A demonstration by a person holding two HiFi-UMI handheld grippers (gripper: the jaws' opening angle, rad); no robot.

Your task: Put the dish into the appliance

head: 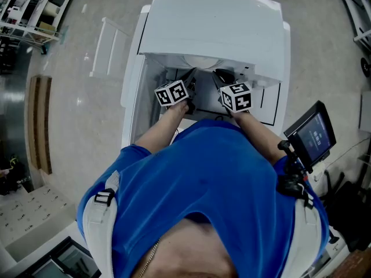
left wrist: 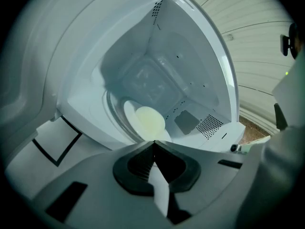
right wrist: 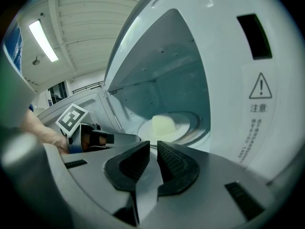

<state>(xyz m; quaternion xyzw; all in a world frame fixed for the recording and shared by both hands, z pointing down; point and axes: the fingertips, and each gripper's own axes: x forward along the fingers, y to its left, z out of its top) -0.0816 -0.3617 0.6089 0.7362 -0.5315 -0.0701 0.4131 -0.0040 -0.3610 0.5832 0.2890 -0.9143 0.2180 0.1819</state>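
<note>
The white appliance stands open in front of me, its door swung out to the left. Inside, a pale round dish rests on the glass turntable; the right gripper view shows the dish too. My left gripper is shut and empty, just outside the opening. My right gripper hangs beside it, with a narrow gap between its pads and nothing in it. In the head view the left gripper and the right gripper both point into the cavity. Neither touches the dish.
A warning label marks the appliance's front panel on the right. A small screen on a stand sits at the right. A white rack lies on the floor left of the appliance, with shelving beyond.
</note>
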